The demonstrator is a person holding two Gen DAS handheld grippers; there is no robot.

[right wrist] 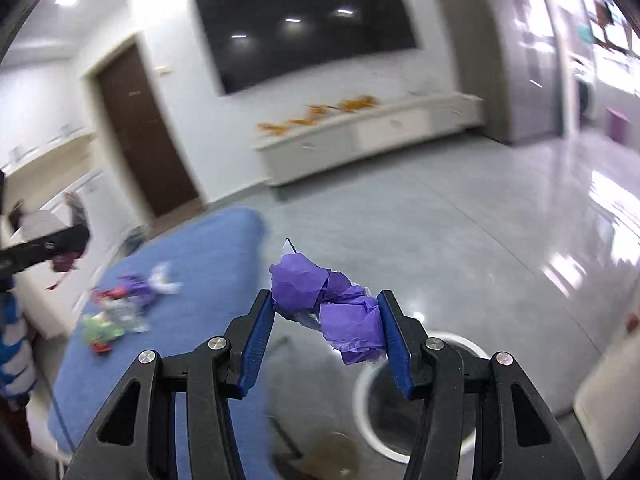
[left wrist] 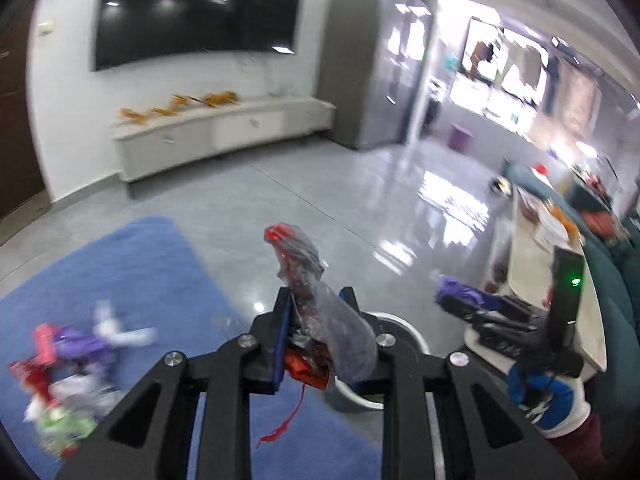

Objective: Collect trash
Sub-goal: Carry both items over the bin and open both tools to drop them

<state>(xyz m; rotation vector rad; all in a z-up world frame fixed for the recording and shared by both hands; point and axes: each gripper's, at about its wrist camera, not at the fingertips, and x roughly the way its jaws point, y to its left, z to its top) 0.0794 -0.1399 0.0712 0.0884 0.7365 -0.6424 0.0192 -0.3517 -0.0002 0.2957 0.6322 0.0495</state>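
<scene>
The left gripper (left wrist: 316, 300) is clamped almost shut on a crumpled clear-and-red wrapper (left wrist: 310, 276) at bottom centre of the left wrist view; the wrapper pokes up past the fingertips and a thin red strip hangs from it below. In the right wrist view, the right gripper (right wrist: 326, 304) pinches a wad of purple paper (right wrist: 328, 300) between its blue pads, jaws about half apart, the wad filling the gap.

Below and behind both grippers sits a round white-rimmed trash bin (right wrist: 368, 412) on the glossy grey floor (right wrist: 460, 232), its mouth partly hidden by the fingers, so its contents are unclear. At lower left, more litter (left wrist: 68, 360) lies scattered on a blue rug (left wrist: 132, 264): purple, red, white and green scraps, too blurred to name.

Further off, a low white cabinet (left wrist: 224, 128) stands along the wall with orange bits on top, under a dark wall-mounted TV (left wrist: 200, 12). A brown door (right wrist: 140, 132) shows at left in the right wrist view. The right edge of the left wrist view is smeared; a white table (left wrist: 548, 264) and teal sofa (left wrist: 616, 292) are barely legible there.
</scene>
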